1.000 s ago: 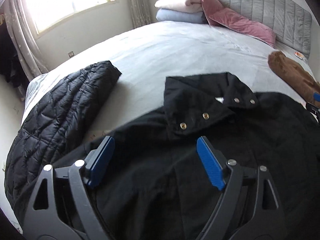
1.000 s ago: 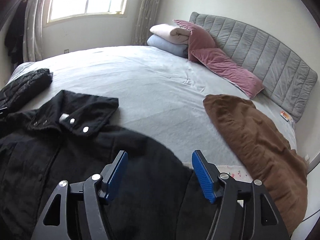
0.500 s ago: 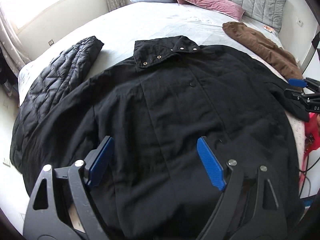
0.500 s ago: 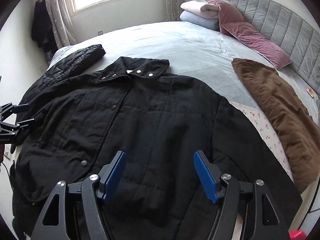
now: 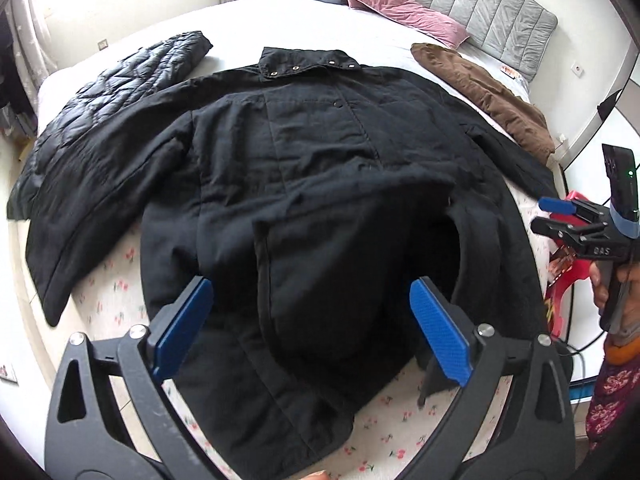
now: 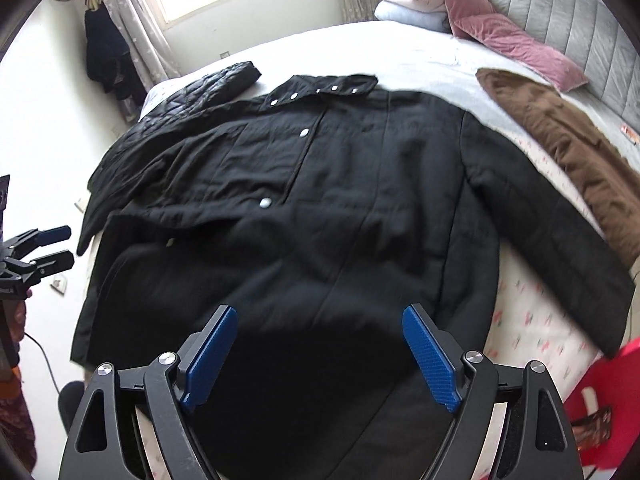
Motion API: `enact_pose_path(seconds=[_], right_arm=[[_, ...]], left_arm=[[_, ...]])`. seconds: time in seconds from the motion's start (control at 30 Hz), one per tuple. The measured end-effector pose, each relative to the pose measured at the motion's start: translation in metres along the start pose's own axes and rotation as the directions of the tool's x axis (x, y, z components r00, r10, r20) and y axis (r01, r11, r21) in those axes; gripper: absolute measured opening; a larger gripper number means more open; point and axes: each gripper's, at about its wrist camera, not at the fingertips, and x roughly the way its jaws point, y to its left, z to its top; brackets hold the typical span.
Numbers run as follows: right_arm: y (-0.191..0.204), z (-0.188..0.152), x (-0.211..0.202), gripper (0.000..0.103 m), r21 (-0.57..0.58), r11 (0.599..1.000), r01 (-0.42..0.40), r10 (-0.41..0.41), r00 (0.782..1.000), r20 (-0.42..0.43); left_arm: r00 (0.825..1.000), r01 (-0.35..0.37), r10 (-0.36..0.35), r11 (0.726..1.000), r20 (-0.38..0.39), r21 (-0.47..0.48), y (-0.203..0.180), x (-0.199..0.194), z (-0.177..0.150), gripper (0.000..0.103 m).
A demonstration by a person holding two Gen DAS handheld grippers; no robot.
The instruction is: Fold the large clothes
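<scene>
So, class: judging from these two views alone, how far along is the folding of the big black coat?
Done: the black coat lies spread face up on the bed, collar toward the headboard, both sleeves out to the sides. In hand: nothing; the left tongs and right tongs are open above its hem, which looks rumpled. Left: every fold, sleeves and body. The quilted jacket and brown garment also lie unfolded.

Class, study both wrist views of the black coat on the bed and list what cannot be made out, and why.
- Black coat hem, right wrist view: blurred and behind the right gripper.
- Coat's bottom edge, left wrist view: cut off by the frame and the left gripper.
- Quilted jacket: partly under the coat's sleeve.
- Small card beside the brown garment, right wrist view: too small to read.
</scene>
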Motion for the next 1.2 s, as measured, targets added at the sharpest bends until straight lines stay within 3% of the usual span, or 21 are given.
enact_pose_path(seconds=[0.23,0.47,0.57,0.7,0.73,0.8,0.87,0.9,0.93,0.97,1.03,1.1,1.2], right_arm=[[-0.007,-0.042,-0.015,0.086,0.016,1.000,0.007,-0.007,1.000,-0.013],[-0.044,-0.076,-0.014,0.086,0.162,0.987,-0.012,0.024,0.997,-0.075],[-0.055,-0.097,-0.005,0.086,0.202,0.979,-0.021,0.047,0.991,-0.123],[-0.064,-0.120,0.013,0.086,0.232,0.972,0.023,0.023,0.981,-0.195],[-0.065,-0.124,0.018,0.086,0.243,0.970,0.028,0.025,0.977,-0.212],[-0.066,-0.133,0.029,0.086,0.268,0.963,0.010,0.060,0.966,-0.250],[-0.064,-0.138,0.036,0.084,0.299,0.954,-0.037,0.117,0.960,-0.254],[-0.062,-0.139,0.035,0.081,0.294,0.955,-0.036,0.111,0.963,-0.244],[-0.058,-0.139,0.033,0.062,0.277,0.960,-0.051,0.118,0.966,-0.231],[-0.055,-0.138,0.031,0.032,0.272,0.959,-0.080,0.143,0.965,-0.222],[-0.049,-0.133,0.019,0.013,0.233,0.969,-0.079,0.127,0.972,-0.197],[-0.046,-0.126,-0.006,0.009,0.197,0.978,-0.074,0.104,0.984,-0.147],[-0.058,-0.117,-0.055,0.007,0.158,0.987,0.003,0.008,0.998,-0.068]], left_arm=[[1.000,-0.007,0.007,0.998,0.008,-0.057,0.008,-0.009,-0.042,0.099],[0.999,0.020,-0.015,0.988,0.038,-0.151,0.041,-0.019,-0.081,0.099],[1.000,0.014,-0.012,0.978,0.012,-0.209,0.059,-0.011,-0.099,0.099],[0.998,0.021,-0.036,0.957,-0.049,-0.291,0.076,0.012,-0.118,0.098],[0.997,0.031,-0.051,0.954,-0.060,-0.298,0.076,0.017,-0.121,0.097],[0.988,0.087,-0.124,0.942,-0.096,-0.323,0.074,0.034,-0.128,0.078],[0.980,0.117,-0.167,0.925,-0.112,-0.361,0.071,0.046,-0.134,0.067],[0.984,0.107,-0.151,0.927,-0.096,-0.360,0.070,0.046,-0.135,0.056],[0.987,0.102,-0.138,0.931,-0.079,-0.350,0.067,0.045,-0.135,0.044],[0.989,0.104,-0.134,0.929,-0.062,-0.355,0.065,0.042,-0.136,0.018],[0.989,0.131,-0.150,0.902,-0.013,-0.411,0.071,0.030,-0.136,0.009],[0.984,0.175,-0.173,0.887,0.044,-0.428,0.077,0.009,-0.135,0.008],[0.981,0.185,-0.144,0.892,0.129,-0.413,0.088,-0.042,-0.134,0.007]])
